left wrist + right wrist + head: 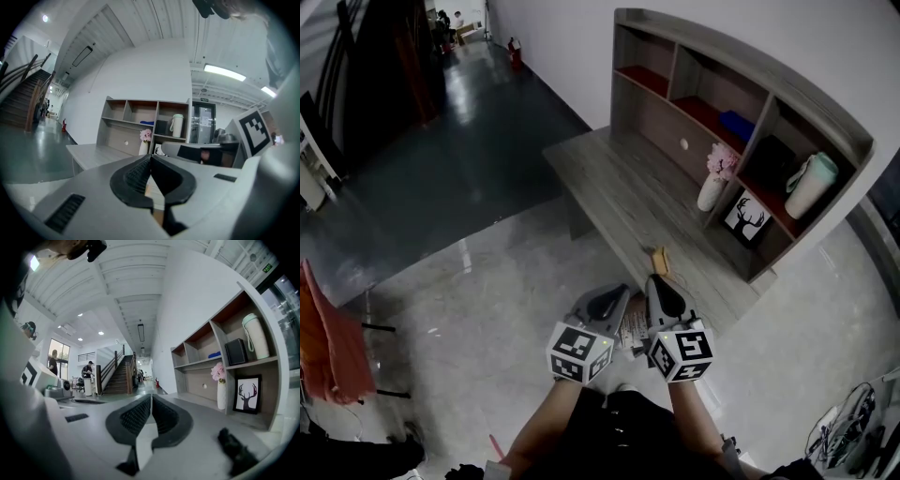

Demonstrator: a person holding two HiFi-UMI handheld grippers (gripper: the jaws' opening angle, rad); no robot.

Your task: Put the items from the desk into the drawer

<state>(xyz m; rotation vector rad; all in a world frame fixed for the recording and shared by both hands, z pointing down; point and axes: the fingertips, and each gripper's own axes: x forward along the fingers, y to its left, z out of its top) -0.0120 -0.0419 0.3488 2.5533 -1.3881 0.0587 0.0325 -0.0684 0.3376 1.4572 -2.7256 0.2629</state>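
Black ribbed pads (136, 176) of the left gripper (150, 157) meet at the tips with nothing between them. The right gripper (151, 397) is the same: pressed together, empty. Both are held low, close to the person's body, side by side and pointing roughly level at the desk (619, 178). This reads as a ready pose, with no grasp begun.

In the head view a small brown item (660, 260) shows just past the right gripper's tip. How far below the tip it sits can't be judged. It is the only loose thing on the open desktop, so it is likely the task's object, but it is too small to identify. It lies near the front edge, well apart from the drawer (661, 127).

The drawer is a flat front with a white knob (683, 143), low in the middle of the hutch, and it is closed. It probably has to be pulled open first, so one hand takes the knob and the other the item. The jaws must spread for either.

- A white vase with pink flowers (712, 187) stands on the desktop, back by the hutch.
- A deer picture (747, 217) sits in the lower right cubby.
- A white flask (811, 185) and a black box (773, 155) are on the shelf above it.
- A blue item (736, 124) is in the next cubby.

These are parked at the back, out of the working area, and whether they count as items to move is unclear. A dark blur low right in the right gripper view is unidentifiable.
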